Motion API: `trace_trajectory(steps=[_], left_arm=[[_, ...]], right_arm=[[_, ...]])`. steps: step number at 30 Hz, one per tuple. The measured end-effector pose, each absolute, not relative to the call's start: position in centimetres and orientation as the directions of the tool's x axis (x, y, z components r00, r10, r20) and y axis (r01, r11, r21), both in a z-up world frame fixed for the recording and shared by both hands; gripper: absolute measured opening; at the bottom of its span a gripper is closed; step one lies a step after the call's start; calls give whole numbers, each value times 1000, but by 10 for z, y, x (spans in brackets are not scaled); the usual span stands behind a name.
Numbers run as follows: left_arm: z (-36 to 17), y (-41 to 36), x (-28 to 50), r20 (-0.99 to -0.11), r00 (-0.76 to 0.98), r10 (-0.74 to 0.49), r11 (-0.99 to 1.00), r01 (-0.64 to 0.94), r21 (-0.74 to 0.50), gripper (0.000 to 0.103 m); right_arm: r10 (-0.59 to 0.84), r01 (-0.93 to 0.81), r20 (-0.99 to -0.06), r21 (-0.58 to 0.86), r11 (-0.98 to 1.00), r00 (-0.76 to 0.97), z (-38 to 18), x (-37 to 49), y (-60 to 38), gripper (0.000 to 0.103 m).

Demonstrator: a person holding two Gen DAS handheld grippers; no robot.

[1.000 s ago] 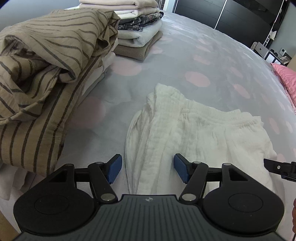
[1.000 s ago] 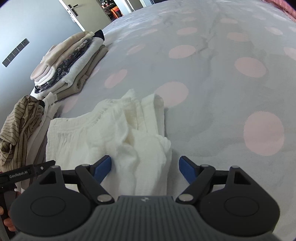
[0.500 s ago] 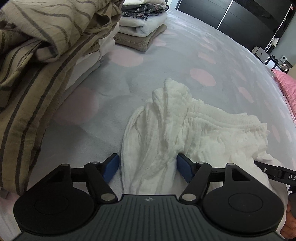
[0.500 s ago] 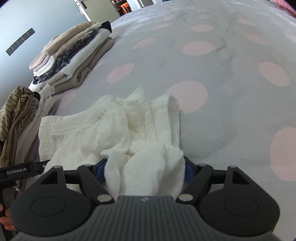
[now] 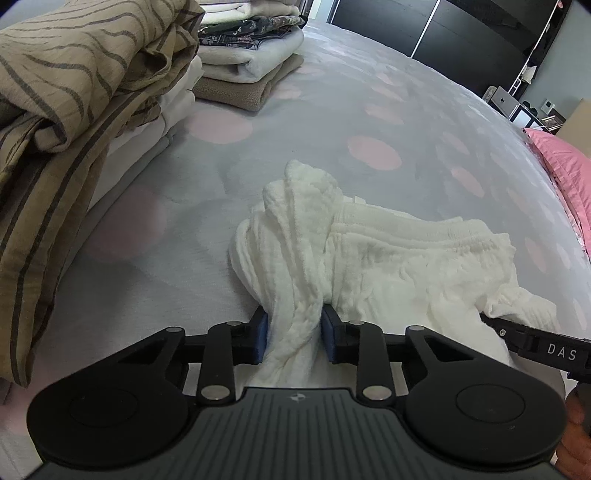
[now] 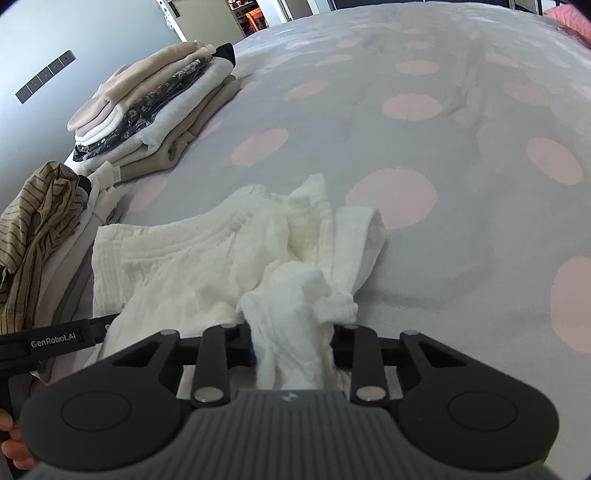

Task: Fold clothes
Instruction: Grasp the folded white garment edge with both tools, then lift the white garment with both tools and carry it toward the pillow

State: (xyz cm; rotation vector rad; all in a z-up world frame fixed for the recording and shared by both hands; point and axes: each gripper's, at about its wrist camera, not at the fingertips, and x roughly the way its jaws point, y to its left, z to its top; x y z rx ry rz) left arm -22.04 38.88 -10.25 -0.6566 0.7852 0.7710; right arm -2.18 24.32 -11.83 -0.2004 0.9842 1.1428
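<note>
A white crinkled garment [image 5: 388, 254] with an elastic waistband lies bunched on the grey bedspread with pink dots [image 5: 332, 122]. My left gripper [image 5: 293, 332] is shut on a twisted fold at the garment's near left edge. In the right wrist view the same white garment [image 6: 207, 266] spreads to the left, and my right gripper [image 6: 293, 349] is shut on a bunched end of it at its near right side. The right gripper's blue pads are mostly hidden by cloth. Each gripper's black finger shows at the edge of the other's view.
A crumpled tan striped garment [image 5: 74, 96] sits on a pile at the left. Behind it stands a stack of folded clothes [image 5: 251, 55], also the folded stack [image 6: 159, 107]. A pink pillow [image 5: 565, 162] lies at the far right. Black wardrobes [image 5: 443, 29] stand beyond the bed.
Both grippers went from open around the white cloth to shut on it. The garment has bunched up and pulled toward the grippers.
</note>
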Motion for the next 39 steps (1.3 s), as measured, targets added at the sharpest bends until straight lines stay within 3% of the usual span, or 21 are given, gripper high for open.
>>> trace_trajectory(steps=[4, 13, 20, 31, 39], left_arm=[[-92, 377, -226, -781, 491, 386, 569, -793, -217, 15], [-40, 344, -253, -670, 582, 460, 604, -759, -245, 14], [25, 330, -284, -547, 660, 515, 640, -720, -268, 14], [106, 373, -366, -428, 650, 629, 538, -760, -364, 14], [109, 409, -427, -406, 558, 724, 360, -808, -467, 14]], right_arm=[[674, -840, -730, 295, 455, 109, -107, -34, 238, 25], [748, -847, -644, 299, 439, 161, -58, -53, 204, 25], [827, -902, -541, 263, 342, 156, 14, -66, 211, 24], [881, -981, -450, 180, -70, -146, 144, -104, 329, 24], [773, -916, -498, 138, -376, -392, 181, -161, 441, 24]])
